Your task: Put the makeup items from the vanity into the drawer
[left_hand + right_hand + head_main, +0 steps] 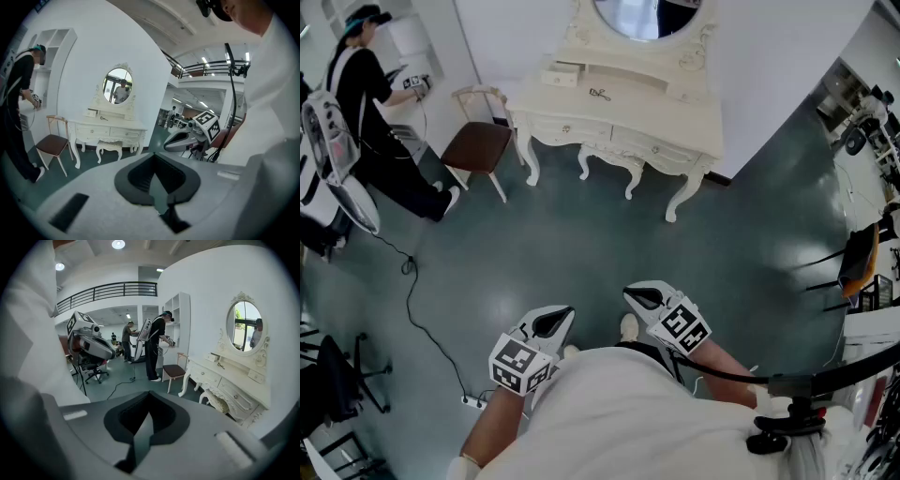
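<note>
The cream-white carved vanity table (661,108) with an oval mirror stands well apart from the person, across open floor. Near the middle of the table top lies one small dark makeup item (600,94), too small to identify. A small cream box (561,73) sits toward the table's left end.

The left gripper (153,159) and the right gripper (149,398) are both held close to the person's body, far from the table. The fingers of each are pressed together with nothing between them.

I judge that the step in hand is the approach. It is best to stop square before the table, clear of the cream padded stool (110,144) under it. The table's front drawers (652,145) look shut, so one gripper should first pull a knob. The other should spread its fingers early and come down on the flat item from above.
</note>
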A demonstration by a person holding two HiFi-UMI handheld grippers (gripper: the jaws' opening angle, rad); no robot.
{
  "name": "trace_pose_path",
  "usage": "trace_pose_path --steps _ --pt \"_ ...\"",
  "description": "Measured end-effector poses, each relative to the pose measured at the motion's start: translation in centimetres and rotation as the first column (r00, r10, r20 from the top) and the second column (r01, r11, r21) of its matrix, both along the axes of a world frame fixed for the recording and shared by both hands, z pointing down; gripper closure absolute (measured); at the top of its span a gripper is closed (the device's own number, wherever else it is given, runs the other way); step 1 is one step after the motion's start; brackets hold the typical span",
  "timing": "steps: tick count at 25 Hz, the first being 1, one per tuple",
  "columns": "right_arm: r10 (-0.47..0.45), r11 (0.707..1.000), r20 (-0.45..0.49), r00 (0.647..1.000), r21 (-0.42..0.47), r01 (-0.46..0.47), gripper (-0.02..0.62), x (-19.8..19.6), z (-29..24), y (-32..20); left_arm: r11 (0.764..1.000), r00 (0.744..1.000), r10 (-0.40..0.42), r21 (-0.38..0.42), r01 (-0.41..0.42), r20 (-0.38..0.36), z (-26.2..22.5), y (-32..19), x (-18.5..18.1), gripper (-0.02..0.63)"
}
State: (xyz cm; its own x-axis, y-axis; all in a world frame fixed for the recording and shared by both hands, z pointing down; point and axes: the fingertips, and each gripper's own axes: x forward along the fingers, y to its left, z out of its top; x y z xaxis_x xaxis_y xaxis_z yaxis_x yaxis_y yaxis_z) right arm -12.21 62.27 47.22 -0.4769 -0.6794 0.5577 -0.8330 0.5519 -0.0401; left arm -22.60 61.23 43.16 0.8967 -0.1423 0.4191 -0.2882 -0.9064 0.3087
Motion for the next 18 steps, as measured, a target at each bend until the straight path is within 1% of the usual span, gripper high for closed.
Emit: trace_pose_path --steps 4,7,11,13,16,18 --pt "0.017 1.000 -0.008 1.000 0.006 -0.017 0.595 -2.7 0.4 0.0 1.000 1.000 0.013 0.012 -0.013 -0.004 0.1 -0.1 -2.9 0.604" --pt "0.025 1.000 -0.010 1.000 -0.002 -0.025 0.595 -5.1 0.5 0.3 1.000 1.000 0.017 0.008 -0.017 -0.005 0.5 0.1 -5.6 0.604" --pt "0.050 0.999 -0.019 0.999 -0.014 -0.051 0.595 -7.4 1.5 1.3 1.000 1.000 0.029 -0.002 -0.029 -0.012 1.6 0.8 -8.3 0.604" --pt "0.061 0.998 -0.025 0.998 -0.026 -0.061 0.595 -7.5 1.6 1.3 1.000 0.999 0.029 -0.009 -0.029 -0.015 1.8 0.4 -8.5 0.604" --pt "0.071 0.997 -0.017 0.997 -0.031 -0.071 0.595 -6.3 1.2 0.3 1.000 0.999 0.024 -0.018 -0.025 -0.024 1.6 -0.5 -7.4 0.604" --pt "0.077 0.997 -0.006 0.997 -0.021 -0.078 0.594 -5.6 1.3 -0.8 1.000 0.999 0.024 -0.010 -0.024 -0.026 1.6 -1.4 -6.6 0.604"
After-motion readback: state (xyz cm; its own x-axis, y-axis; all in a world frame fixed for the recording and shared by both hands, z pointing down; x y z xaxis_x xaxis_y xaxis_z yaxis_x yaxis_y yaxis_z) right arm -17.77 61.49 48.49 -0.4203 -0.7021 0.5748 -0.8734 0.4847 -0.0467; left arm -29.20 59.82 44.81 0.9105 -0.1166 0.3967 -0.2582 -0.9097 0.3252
